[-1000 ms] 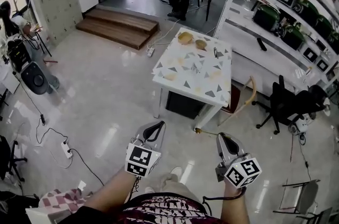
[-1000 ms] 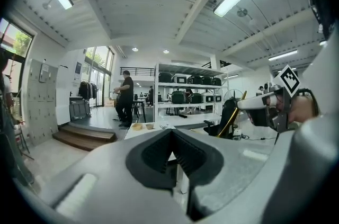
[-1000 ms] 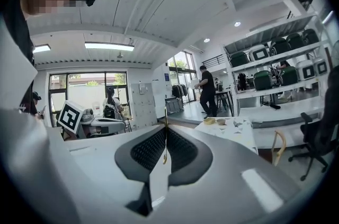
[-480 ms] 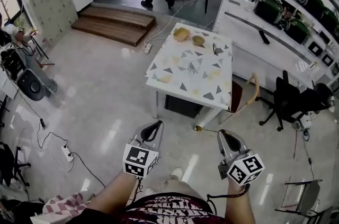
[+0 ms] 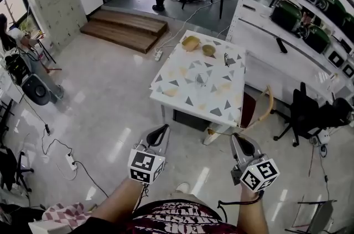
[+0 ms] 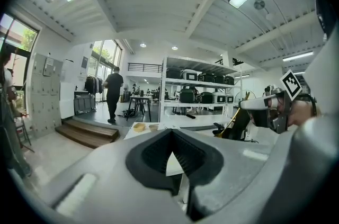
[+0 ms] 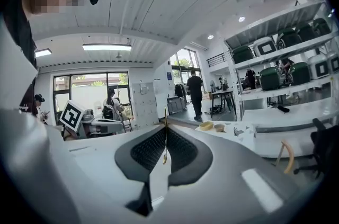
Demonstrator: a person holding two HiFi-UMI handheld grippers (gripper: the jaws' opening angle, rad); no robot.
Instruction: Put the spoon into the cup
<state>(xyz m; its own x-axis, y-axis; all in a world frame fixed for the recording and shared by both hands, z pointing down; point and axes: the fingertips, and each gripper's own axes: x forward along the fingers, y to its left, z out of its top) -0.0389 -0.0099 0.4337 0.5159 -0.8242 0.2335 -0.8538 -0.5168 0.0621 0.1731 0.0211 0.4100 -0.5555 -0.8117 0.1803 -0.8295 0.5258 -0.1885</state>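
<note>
We carry the spoon (image 7: 164, 146) pinched between the pressed-together jaws of the right gripper (image 5: 238, 141), out over the floor and well short of the table (image 5: 182, 95), where we cannot yet pick out the cup for sure; the left gripper (image 5: 159, 132) is closed on nothing. We judge the spoon light, thin, stiff and slick, so it could swivel or slide between the pads, and a firm squeeze near the middle of its handle suits it best

I found nothing legible: the print on the shirt (image 5: 176, 225) was too blurred, and the cube (image 5: 146, 166) on the left gripper (image 5: 162, 129) bore only square patterns.
</note>
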